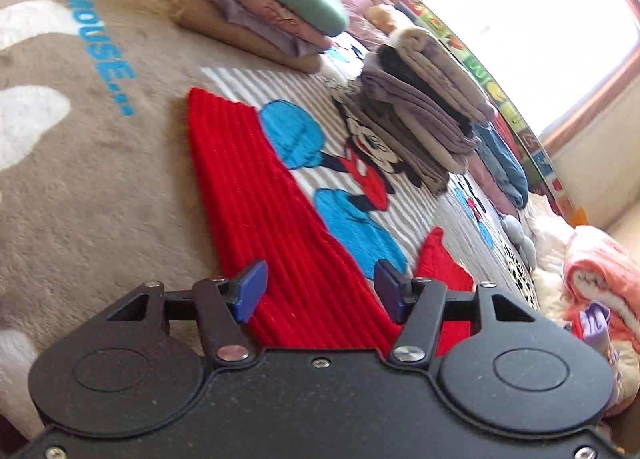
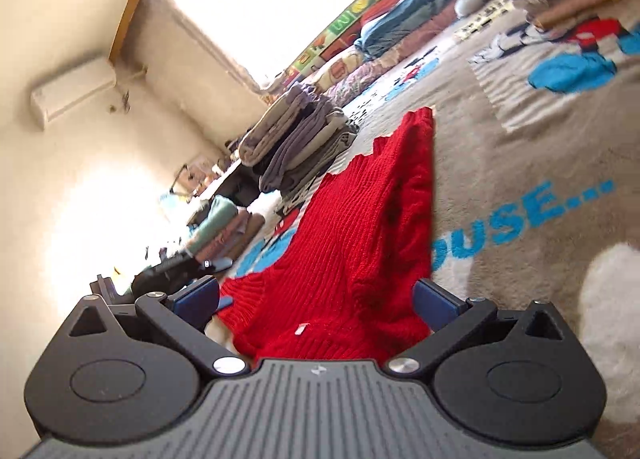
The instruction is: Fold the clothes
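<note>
Hovering open left gripper (image 1: 318, 291), red sweater (image 1: 256, 195)

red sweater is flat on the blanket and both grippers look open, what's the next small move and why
Probably close the right gripper on the near edge of the red sweater to start a fold. The knit lies spread on the Mickey Mouse blanket, unfolded, while folded stacks sit beyond it. Both the right and the left gripper stand open with sweater between the pads, gripping nothing.
</note>
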Demonstrator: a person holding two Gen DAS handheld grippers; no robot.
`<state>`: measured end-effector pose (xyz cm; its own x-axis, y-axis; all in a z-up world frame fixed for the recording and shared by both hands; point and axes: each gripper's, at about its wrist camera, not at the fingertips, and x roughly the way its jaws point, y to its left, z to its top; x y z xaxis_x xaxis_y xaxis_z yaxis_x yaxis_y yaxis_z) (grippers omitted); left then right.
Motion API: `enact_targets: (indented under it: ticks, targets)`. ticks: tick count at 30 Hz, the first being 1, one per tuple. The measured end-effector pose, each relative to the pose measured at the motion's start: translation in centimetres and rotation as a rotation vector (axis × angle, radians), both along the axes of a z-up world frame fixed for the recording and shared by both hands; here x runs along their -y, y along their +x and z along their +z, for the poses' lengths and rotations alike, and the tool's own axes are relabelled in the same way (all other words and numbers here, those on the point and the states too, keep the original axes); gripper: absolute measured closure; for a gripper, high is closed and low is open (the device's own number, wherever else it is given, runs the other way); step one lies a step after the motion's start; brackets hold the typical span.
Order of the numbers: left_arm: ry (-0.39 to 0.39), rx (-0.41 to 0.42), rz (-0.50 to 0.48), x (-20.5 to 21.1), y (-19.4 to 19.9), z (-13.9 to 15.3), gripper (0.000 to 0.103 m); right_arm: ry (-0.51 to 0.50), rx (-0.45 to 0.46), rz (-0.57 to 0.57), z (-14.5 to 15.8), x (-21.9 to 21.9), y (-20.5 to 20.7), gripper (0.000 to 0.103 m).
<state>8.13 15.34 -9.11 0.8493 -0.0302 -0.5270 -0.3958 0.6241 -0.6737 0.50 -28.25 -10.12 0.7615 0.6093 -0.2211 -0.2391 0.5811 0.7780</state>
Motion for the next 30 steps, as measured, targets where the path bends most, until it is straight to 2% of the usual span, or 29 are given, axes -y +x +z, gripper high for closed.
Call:
enact_targets:
  ticks: [3,5,8,12,15,18,21,22,23,25,27,30]
  targets:
    - [-0.066,0.017,0.017,-1.8,-0.4,-0.5,0.045,0.092,-0.041,-0.052,-1.2,1.7,0.3,0.001]
    - [-0.077,0.025,0.035,-2.4,-0.9,-0.3,0.045,0.127,-0.073,-0.083,-2.1,2.4,0.8,0.001]
    - [-0.136,0.033,0.069,-3.5,-1.7,-0.4,0.045,0.156,-0.104,-0.092,-3.3,2.7,1.5,0.001]
    - [-0.201,0.012,0.165,-5.2,-2.4,-0.9,0.045,0.062,-0.105,-0.056,-3.4,1.4,2.4,0.000]
    - [-0.246,0.014,0.143,-6.3,-1.5,-1.5,0.045,0.019,-0.097,-0.043,-3.3,0.9,2.8,0.000]
    - [-0.238,0.039,0.119,-7.2,0.1,-1.9,0.045,0.021,-0.090,-0.037,-3.4,0.9,3.0,0.000]
    - [-0.212,0.056,0.106,-7.6,1.5,-2.1,0.058,0.023,-0.082,-0.030,-3.5,0.9,3.2,0.000]
    - [-0.201,0.062,0.099,-7.5,1.8,-2.2,0.067,0.014,-0.079,-0.027,-3.4,0.8,3.2,0.000]
    - [-0.189,0.065,0.090,-7.4,2.2,-2.2,0.082,0.004,-0.075,-0.023,-3.4,0.7,3.2,0.000]
    - [-0.165,0.072,0.060,-6.9,2.6,-2.1,0.095,-0.019,-0.068,-0.016,-3.3,0.5,3.1,0.000]
    - [-0.109,0.111,0.014,-5.8,2.8,-1.1,0.095,-0.032,-0.063,-0.012,-3.3,0.4,3.0,0.000]
    - [0.034,0.197,-0.094,-2.9,2.5,1.3,0.096,-0.032,-0.059,-0.013,-3.2,0.4,2.9,0.000]
